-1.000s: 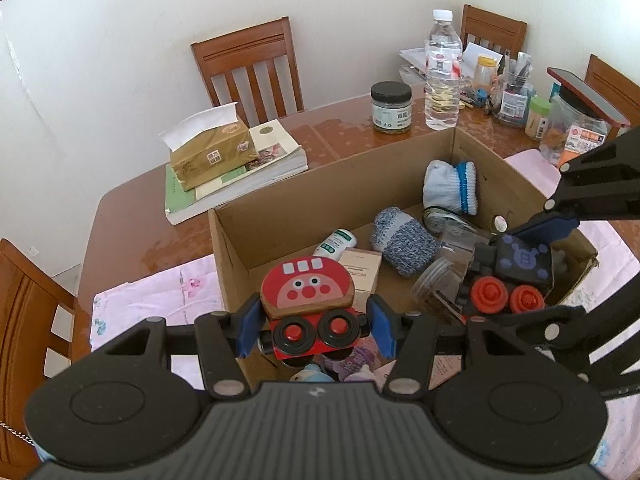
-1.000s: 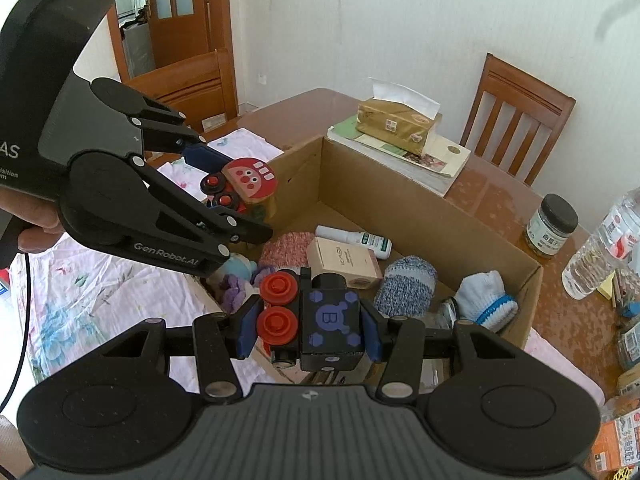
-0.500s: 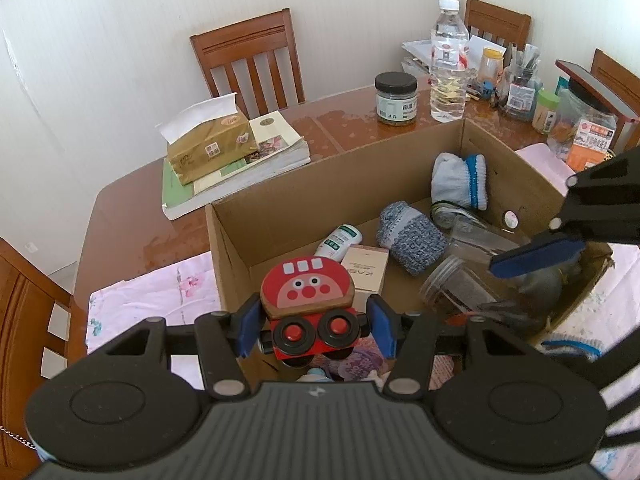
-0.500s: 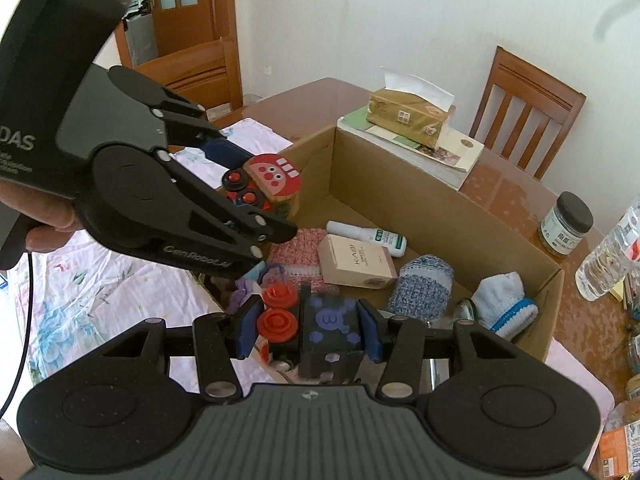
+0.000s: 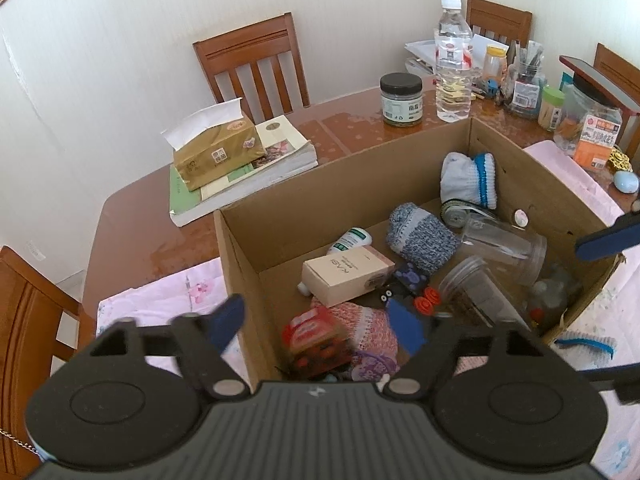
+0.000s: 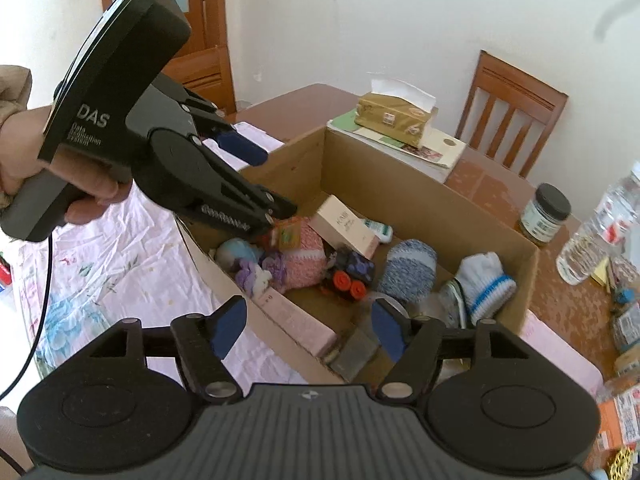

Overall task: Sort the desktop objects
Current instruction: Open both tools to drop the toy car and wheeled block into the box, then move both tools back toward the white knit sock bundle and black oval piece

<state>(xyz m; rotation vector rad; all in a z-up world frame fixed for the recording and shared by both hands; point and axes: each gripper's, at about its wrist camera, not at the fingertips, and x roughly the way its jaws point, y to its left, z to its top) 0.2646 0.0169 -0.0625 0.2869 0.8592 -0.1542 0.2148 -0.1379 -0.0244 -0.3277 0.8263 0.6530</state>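
My left gripper (image 5: 316,324) hangs over the near left corner of the cardboard box (image 5: 344,168), its jaws opening. Nothing is pinched between its blue pads. Just below it the red face toy (image 5: 316,340) shows blurred, on the pink knit things. My right gripper (image 6: 308,328) stands above the box's (image 6: 432,200) near rim, jaws opening and empty. The dark block toy with red wheels (image 6: 352,276) lies on the box floor beside the beige carton (image 6: 346,230). In the right wrist view the left gripper (image 6: 260,184) is held by a hand over the red toy (image 6: 288,234).
The box also holds rolled socks (image 5: 422,236), clear plastic jars (image 5: 500,240) and a white tube. A tissue box (image 5: 218,152) sits on books behind it. A dark-lidded jar (image 5: 401,98), a water bottle (image 5: 453,60) and clutter stand far right. Pink cloth (image 6: 120,248) covers the near table; chairs ring it.
Both grippers have opened. The red face toy has left the left jaws and dropped into the box. The dark wheeled toy has dropped from the right jaws onto the box floor.
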